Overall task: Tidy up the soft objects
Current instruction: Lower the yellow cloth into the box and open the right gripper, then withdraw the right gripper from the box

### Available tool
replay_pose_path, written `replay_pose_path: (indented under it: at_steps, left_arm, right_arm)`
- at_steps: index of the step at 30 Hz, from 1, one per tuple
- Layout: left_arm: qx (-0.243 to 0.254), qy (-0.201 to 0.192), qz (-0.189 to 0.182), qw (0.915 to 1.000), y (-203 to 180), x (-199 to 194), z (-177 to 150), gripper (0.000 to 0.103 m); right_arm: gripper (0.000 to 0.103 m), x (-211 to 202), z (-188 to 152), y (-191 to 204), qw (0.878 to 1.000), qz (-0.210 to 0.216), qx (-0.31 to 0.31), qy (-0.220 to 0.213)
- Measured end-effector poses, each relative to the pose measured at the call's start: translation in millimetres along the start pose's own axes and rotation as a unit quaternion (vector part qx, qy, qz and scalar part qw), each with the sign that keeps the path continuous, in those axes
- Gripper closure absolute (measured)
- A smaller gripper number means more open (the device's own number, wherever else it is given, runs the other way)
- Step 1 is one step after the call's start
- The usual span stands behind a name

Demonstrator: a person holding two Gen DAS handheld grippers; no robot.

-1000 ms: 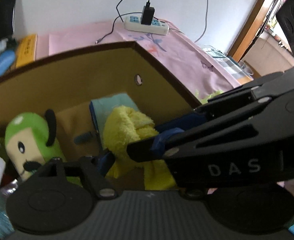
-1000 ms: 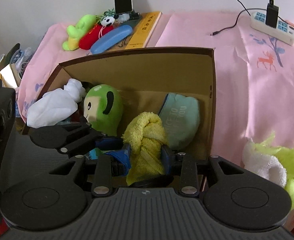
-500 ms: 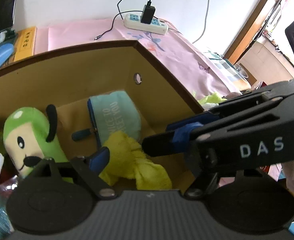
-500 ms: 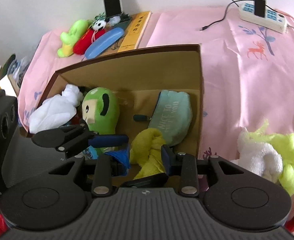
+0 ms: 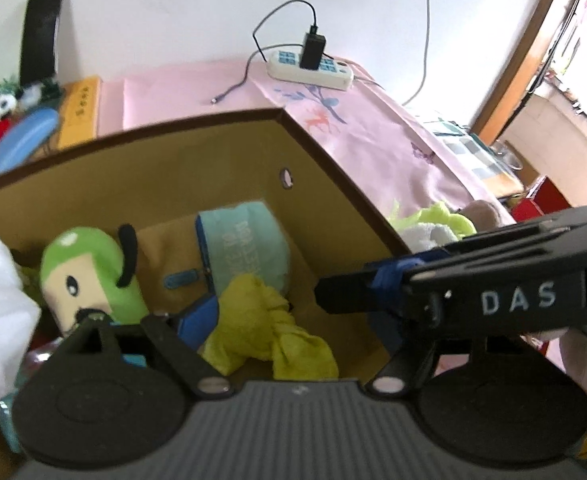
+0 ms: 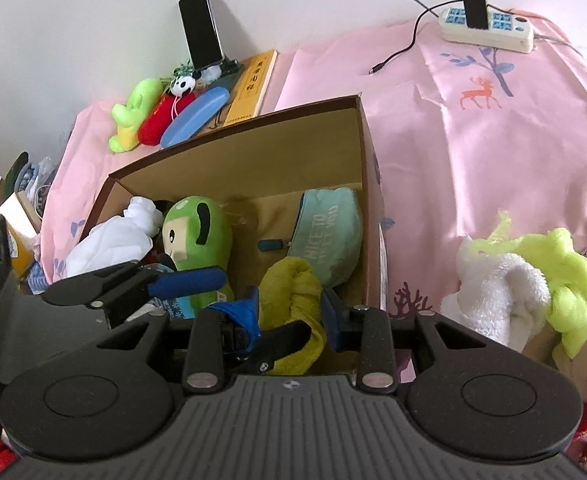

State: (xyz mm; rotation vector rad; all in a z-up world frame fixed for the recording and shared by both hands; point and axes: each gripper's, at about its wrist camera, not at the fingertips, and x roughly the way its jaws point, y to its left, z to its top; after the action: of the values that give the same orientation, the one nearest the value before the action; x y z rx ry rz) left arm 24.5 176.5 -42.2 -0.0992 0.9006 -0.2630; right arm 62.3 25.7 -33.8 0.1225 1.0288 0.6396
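Both hand-held grippers hang over the cardboard box [image 6: 249, 160], and the step in hand looks like letting the yellow towel [image 6: 293, 304] settle inside it. The right hand-held gripper [image 6: 291, 312] has its blue-padded fingers spread to either side of the towel; whether the pads touch the cloth cannot be told, though nothing looks pinched, so it reads as open. The left hand-held gripper [image 6: 141, 284] is open too, well apart from the towel on its left, its blue pad [image 6: 189, 282] lying across the front of the green plush toy [image 6: 197, 236]. Seen from the left wrist camera, the towel [image 5: 261, 320] lies slumped on the box floor just ahead of that gripper, touching the teal pouch [image 5: 249, 240] beyond it. To finish the step well, the right gripper should lift straight up with its fingers wide, since terry loops snag easily on a pad and could drag the towel out over the near wall. The left should rise clear without nudging the plush toy or the white cloth bundle [image 6: 109, 240]. Next candidates appear to be the white towel [image 6: 497, 300] and lime-green fluffy cloth [image 6: 565, 276] heaped on the pink sheet to the right of the box.
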Motion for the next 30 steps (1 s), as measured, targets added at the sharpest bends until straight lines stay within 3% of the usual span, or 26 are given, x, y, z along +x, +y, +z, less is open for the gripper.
replay_pose_path:
  at_steps: [17,30]
  left_arm:
    - [0.011,-0.019,0.1,0.9947,-21.8,-29.2,-6.3,0.027]
    - [0.006,-0.025,0.14,0.9898,-30.4,-48.2,-14.8,0.027]
  right_arm:
    - [0.086,-29.3,-18.5,1.5,0.998,-0.022,0.027,-0.045]
    - [0.086,-44.9,-34.4,8.7,0.998,-0.023,0.025,-0.06]
